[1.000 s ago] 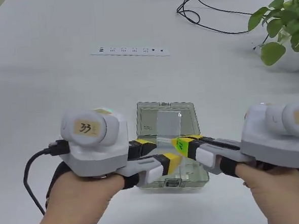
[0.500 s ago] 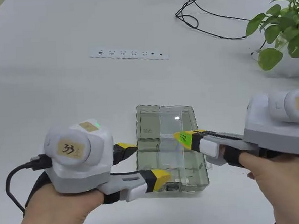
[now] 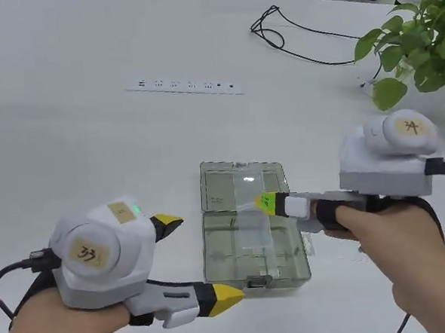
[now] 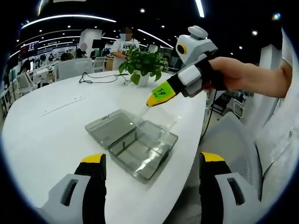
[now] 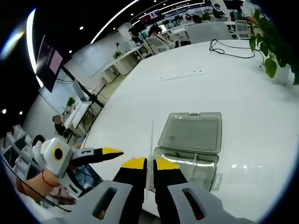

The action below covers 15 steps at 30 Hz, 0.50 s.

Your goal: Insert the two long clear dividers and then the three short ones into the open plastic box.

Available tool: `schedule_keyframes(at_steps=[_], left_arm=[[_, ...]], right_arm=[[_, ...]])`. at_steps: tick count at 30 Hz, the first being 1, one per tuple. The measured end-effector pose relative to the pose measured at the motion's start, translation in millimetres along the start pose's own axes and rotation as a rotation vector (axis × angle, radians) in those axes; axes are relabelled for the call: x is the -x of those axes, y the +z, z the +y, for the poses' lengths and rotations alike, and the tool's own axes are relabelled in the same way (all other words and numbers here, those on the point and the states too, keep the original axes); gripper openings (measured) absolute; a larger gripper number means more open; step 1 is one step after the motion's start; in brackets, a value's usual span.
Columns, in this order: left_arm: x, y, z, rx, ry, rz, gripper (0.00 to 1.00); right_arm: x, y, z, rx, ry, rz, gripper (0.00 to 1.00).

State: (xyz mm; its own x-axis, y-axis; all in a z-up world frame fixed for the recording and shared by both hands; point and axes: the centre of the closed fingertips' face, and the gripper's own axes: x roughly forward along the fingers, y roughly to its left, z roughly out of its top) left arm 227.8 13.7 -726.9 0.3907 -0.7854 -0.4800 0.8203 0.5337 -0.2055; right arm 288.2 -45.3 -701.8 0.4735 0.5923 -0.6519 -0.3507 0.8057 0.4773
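The person is standing at the white table (image 3: 69,130) with a tool in each hand, and the open plastic box (image 3: 209,250) is lying in the middle near them, its lid folded flat toward the far side. The right tool (image 3: 264,203) is reaching in from the right above the box, its yellow jaws pinched together on the top edge of a clear divider (image 3: 254,223). The sheet is hanging from the tips over the middle of the tray, and I can't tell whether its lower edge is touching the bottom. In the right gripper view the divider is showing edge-on as a thin line. The left tool (image 3: 203,257) is hovering at the near left of the box, jaws spread wide with nothing between them. Farther off, a power strip (image 3: 183,86) is lying flat, a black cable (image 3: 291,45) is looping beyond it, and a leafy plant (image 3: 415,45) is sitting at the far right
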Motion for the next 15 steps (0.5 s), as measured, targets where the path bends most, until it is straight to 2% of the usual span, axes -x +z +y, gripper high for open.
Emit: schedule_keyframes(at_steps=[2, 7, 12, 15], left_arm=[[0.1, -2.3, -0.8, -0.006, -0.010, 0.000, 0.86], [-0.1, -10.6, -2.1, -0.029, -0.032, 0.020, 0.87], [1.5, -17.3, -2.6, -0.040, -0.057, 0.031, 0.88], [2.6, -18.1, -2.7, -0.046, -0.067, 0.030, 0.89]], right_arm=[[-2.3, -2.6, -1.3, -0.012, -0.019, 0.023, 0.06], [-10.6, -15.4, -10.8, -0.023, -0.097, 0.127, 0.06], [-20.6, -27.6, -16.0, -0.078, -0.122, 0.194, 0.06], [-25.9, -32.0, -22.2, -0.105, -0.147, 0.207, 0.06]])
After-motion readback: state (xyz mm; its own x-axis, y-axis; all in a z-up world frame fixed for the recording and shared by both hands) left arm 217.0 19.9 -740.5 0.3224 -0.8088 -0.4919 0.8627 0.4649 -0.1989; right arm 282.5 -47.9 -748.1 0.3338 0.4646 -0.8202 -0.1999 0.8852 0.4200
